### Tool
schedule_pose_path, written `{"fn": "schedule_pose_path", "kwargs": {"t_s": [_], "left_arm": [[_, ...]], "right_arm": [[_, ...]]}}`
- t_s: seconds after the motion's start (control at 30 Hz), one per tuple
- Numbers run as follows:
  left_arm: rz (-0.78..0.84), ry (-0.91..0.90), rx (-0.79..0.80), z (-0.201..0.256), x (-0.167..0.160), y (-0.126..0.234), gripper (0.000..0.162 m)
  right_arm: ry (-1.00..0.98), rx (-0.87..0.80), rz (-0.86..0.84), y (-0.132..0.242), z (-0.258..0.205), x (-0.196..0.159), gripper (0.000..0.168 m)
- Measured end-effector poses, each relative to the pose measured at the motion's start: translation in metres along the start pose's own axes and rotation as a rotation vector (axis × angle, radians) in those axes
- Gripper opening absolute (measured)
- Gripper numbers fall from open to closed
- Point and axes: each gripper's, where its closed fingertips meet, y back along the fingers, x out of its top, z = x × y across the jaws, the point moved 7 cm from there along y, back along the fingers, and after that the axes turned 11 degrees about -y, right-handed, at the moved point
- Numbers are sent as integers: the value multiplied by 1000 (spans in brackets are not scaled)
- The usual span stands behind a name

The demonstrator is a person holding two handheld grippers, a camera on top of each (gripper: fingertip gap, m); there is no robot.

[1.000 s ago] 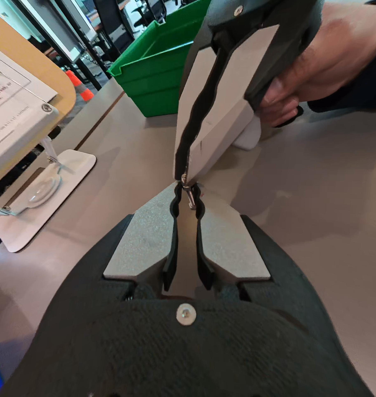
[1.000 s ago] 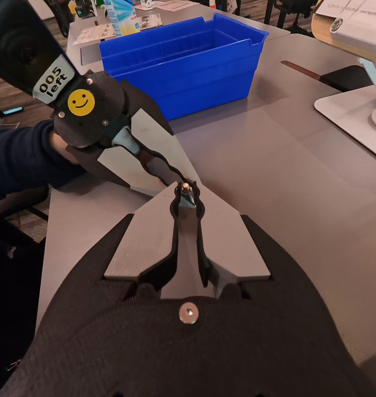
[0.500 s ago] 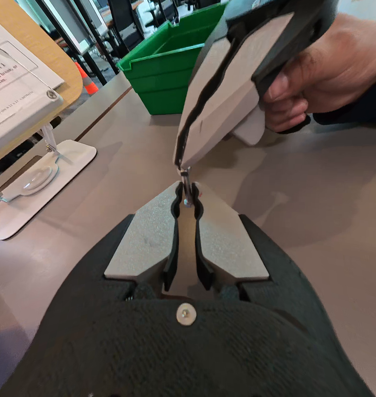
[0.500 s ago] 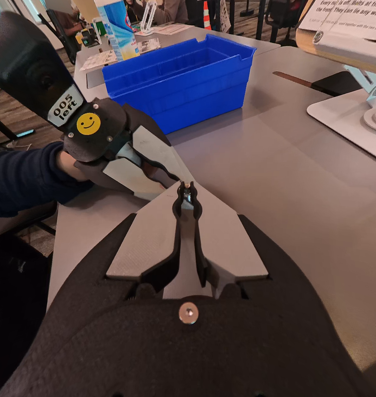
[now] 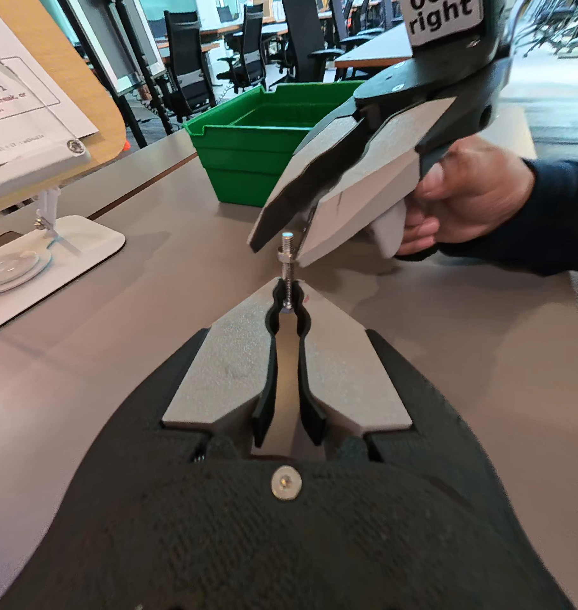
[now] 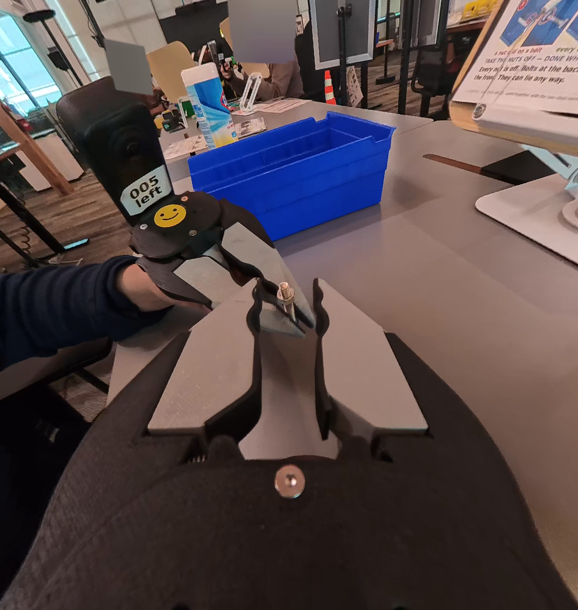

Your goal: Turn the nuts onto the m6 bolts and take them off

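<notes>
Left gripper [image 5: 287, 297] pinches the lower shank of the slim silver threaded m6 bolt [image 5: 286, 264], standing it upright above the grey table [image 5: 149, 297], clear of its edges. The small steel hex nut [image 5: 284, 256] sits high, near the tip. Right gripper [image 5: 276, 246] hangs spread just above, straddling that tip; a straight drop along the shank looks needed. Green plastic bin [image 5: 248, 158] waits beyond.

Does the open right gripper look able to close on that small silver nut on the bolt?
Probably yes: the right gripper is open with its fingers either side of the small silver nut, which sits exposed above the left gripper clamping the bolt.
</notes>
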Motion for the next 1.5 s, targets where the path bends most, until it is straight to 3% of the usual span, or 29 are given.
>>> {"fn": "schedule_pose_path", "kwargs": {"t_s": [0.17, 0.23, 0.4, 0.57, 0.7, 0.77, 0.9, 1.07, 1.23, 1.5], "left_arm": [[61, 38, 23, -4, 7, 5, 4], [82, 72, 54, -13, 7, 12, 3], [93, 117, 48, -17, 5, 15, 3], [105, 39, -43, 5, 13, 6, 4], [109, 62, 13, -4, 13, 10, 3], [134, 109, 3, -10, 12, 16, 3], [109, 90, 10, -9, 10, 14, 3], [94, 57, 79, -9, 11, 11, 4], [143, 158, 126, -26, 9, 22, 3], [114, 95, 10, 0, 13, 6, 3]], "right_arm": [[59, -60, 32, 4, 0, 4, 25], [42, -93, 54, 11, 6, 8, 14], [0, 20, 89, 12, -1, 11, 23], [82, -21, 46, -1, -8, 3, 27], [41, -52, 69, 7, 1, 8, 29], [17, -100, 99, 13, 9, 11, 17], [16, 14, 104, 10, -3, 11, 25], [63, 31, 78, 0, -13, 5, 29], [-1, 19, 107, 6, -4, 9, 29], [3, 84, 96, -4, -14, 6, 29]]}}
